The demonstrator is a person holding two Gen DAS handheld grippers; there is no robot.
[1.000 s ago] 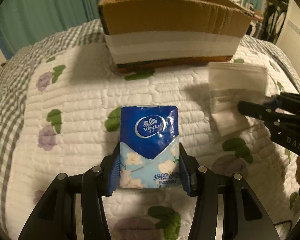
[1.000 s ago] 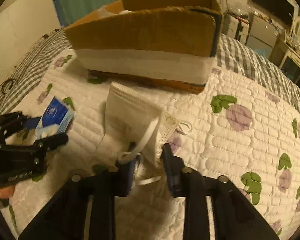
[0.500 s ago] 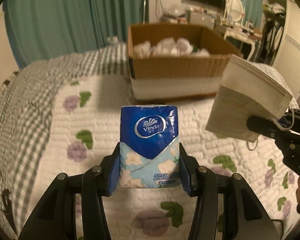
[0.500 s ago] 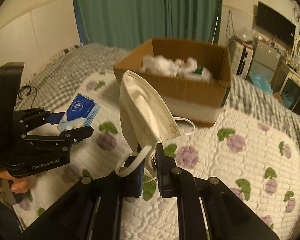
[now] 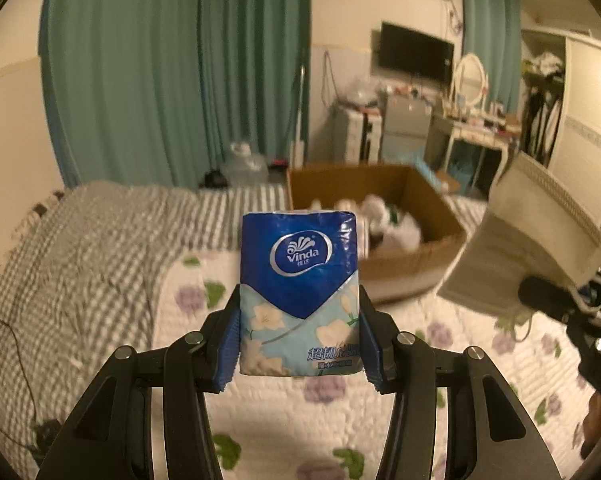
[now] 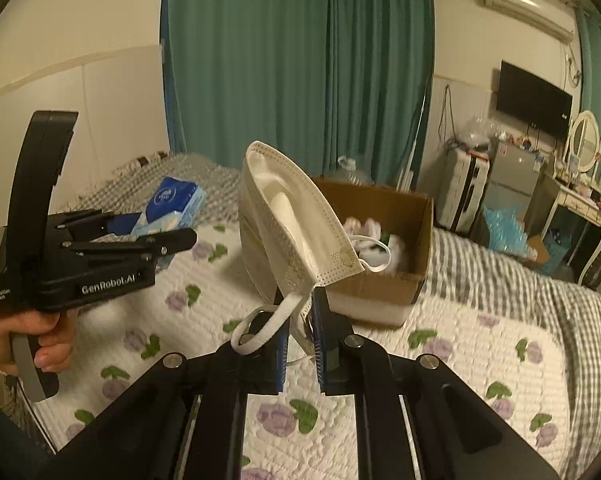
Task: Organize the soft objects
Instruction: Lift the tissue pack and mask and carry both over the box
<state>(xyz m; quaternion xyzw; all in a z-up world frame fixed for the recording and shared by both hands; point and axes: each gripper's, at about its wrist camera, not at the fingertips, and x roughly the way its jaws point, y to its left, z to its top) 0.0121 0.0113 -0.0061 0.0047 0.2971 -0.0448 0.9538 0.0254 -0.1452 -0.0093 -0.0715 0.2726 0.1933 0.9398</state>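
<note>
While the left gripper clamps the tissue pack and the right gripper pinches the mask by 1 thin edge, the mask may slip before reaching the box ahead

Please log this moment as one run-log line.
left gripper: holds tissue pack | right gripper: holds face mask | both above bed, short of box

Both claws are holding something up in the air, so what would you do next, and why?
Probably carry both forward over the cardboard box and let go. The left gripper clamps the tissue pack, the right gripper pinches the face mask, and the open box already holds soft white things.
</note>
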